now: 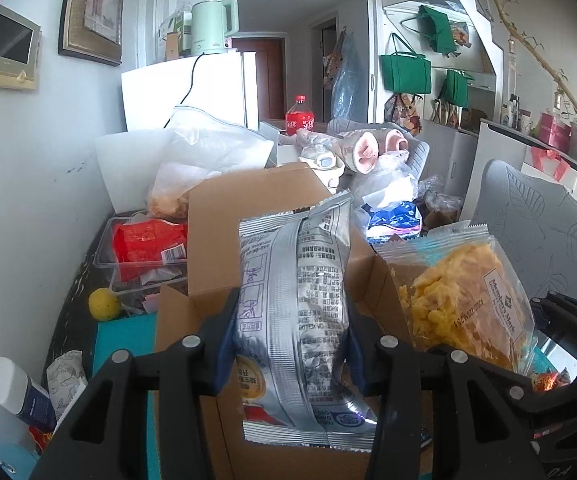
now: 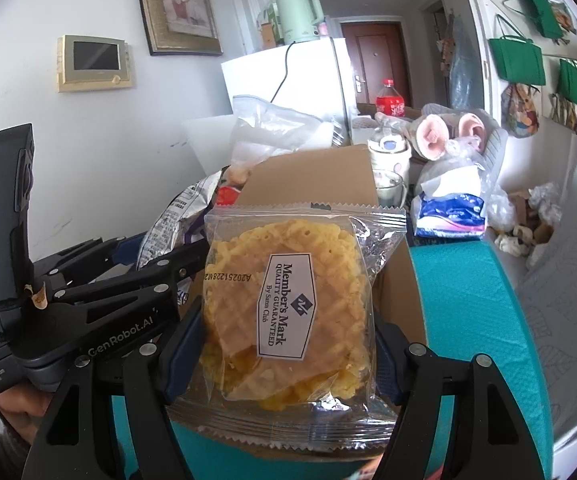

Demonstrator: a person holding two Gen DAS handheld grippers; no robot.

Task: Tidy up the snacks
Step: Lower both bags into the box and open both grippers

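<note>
The left gripper (image 1: 292, 344) pinches a silver foil snack packet with printed text (image 1: 304, 312) between its blue pads, upright above the open brown cardboard box (image 1: 248, 208); the right gripper (image 2: 288, 340) squeezes a clear plastic packet of yellow waffle crisps with a white label (image 2: 284, 312), also over this box (image 2: 312, 176); both packets are near each other; a teal mat (image 2: 468, 300) lies beside the box; a red cola bottle (image 1: 298, 118) stands far behind.

The open cardboard box (image 1: 248, 216) is crowded between a plastic tray (image 1: 104, 264) and plush toy (image 1: 368, 148).
</note>
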